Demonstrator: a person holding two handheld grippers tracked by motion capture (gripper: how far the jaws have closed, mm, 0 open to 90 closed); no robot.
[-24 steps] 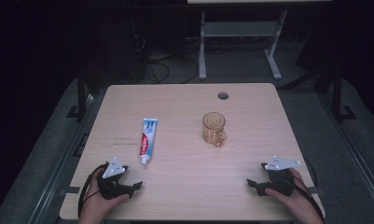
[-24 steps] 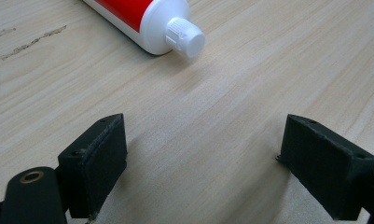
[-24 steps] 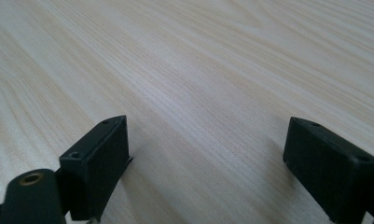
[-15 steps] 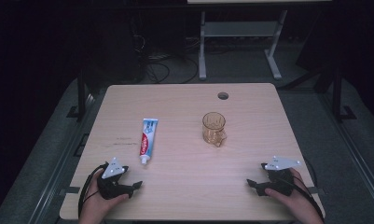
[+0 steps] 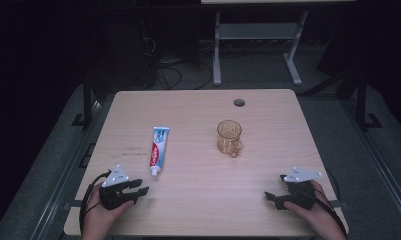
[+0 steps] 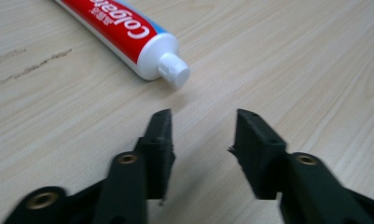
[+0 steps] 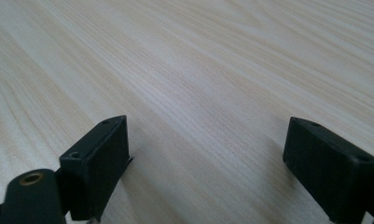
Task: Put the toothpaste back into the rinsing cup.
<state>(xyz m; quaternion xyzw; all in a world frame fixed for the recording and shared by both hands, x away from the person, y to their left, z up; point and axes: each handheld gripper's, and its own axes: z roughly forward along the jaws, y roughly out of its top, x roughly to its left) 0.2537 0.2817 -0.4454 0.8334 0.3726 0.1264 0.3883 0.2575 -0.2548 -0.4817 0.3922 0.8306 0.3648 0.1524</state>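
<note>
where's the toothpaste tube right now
In the high view the toothpaste tube lies flat on the table, left of the amber glass mug, its cap pointing toward the left gripper.

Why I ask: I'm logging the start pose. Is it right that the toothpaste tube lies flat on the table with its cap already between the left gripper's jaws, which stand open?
Not quite. The toothpaste tube does lie flat on the table, and the left gripper is open, but the cap sits ahead of the jaws, apart from them, with bare wood between. The left gripper view shows this.
</note>
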